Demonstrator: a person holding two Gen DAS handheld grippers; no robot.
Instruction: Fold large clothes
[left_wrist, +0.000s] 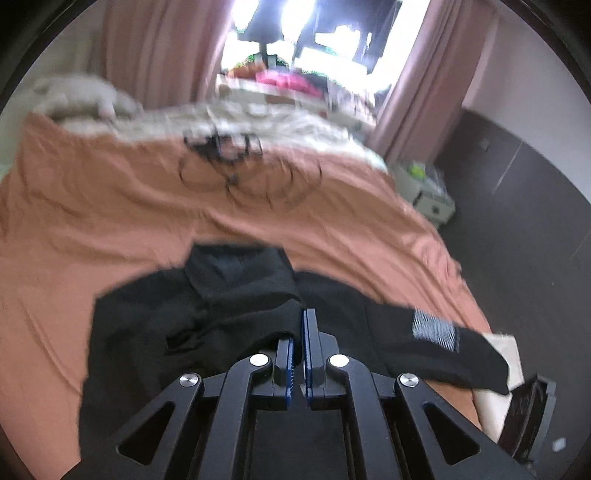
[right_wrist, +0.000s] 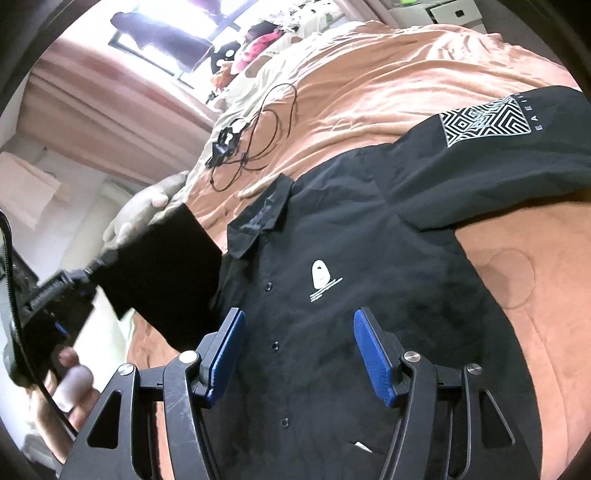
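Pinching black shirt (left_wrist: 236, 295) sleeve between jaws

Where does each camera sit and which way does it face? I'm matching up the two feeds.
Left wrist: behind the left claw, shut on the black shirt, looking along the bed toward the window.
Right wrist: behind the open right claw, looking down on the shirt front; the person's hand shows at lower left.
Shared: the shirt, its patterned sleeve patch, the orange bedspread, the cable.

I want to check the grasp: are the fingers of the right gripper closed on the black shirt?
No, the right gripper is open, its blue fingers spread apart above the black shirt.
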